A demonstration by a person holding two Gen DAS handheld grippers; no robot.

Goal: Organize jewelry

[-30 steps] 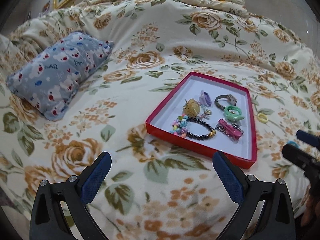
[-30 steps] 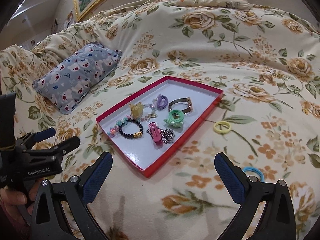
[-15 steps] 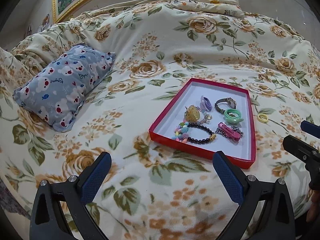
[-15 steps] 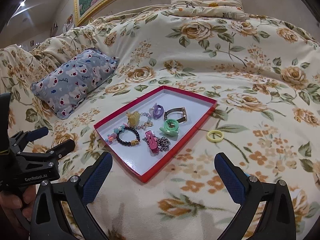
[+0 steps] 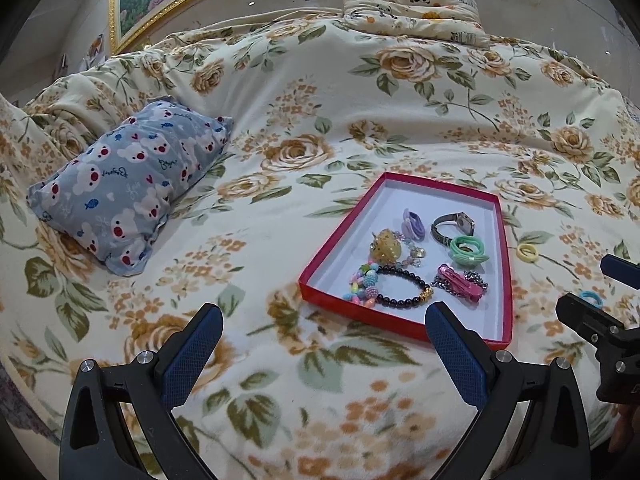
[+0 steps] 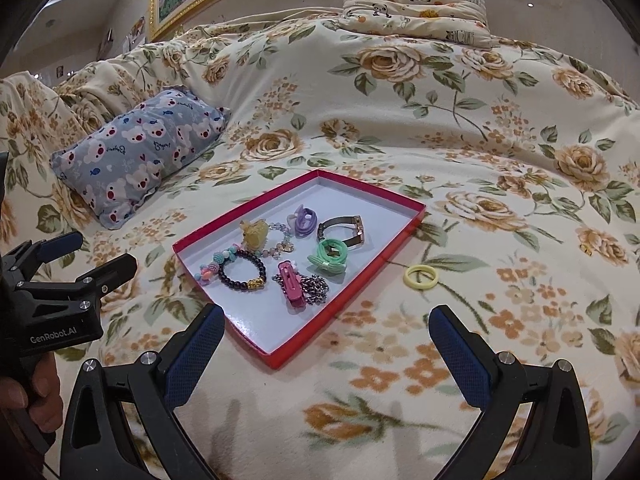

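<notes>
Right wrist view: the right claw (image 6: 326, 342) hangs wide open and empty over the bedspread (image 6: 500, 152). A yellow hair tie (image 6: 421, 276) lies ahead of it, nearer its right finger, just outside the red tray (image 6: 394, 236). It looks light, soft and springy, lying flat on plush fabric; pinching across one side of the loop seems safest. The left claw (image 5: 324, 342) is equally open, holding nothing, with the tray ahead to its right.
</notes>
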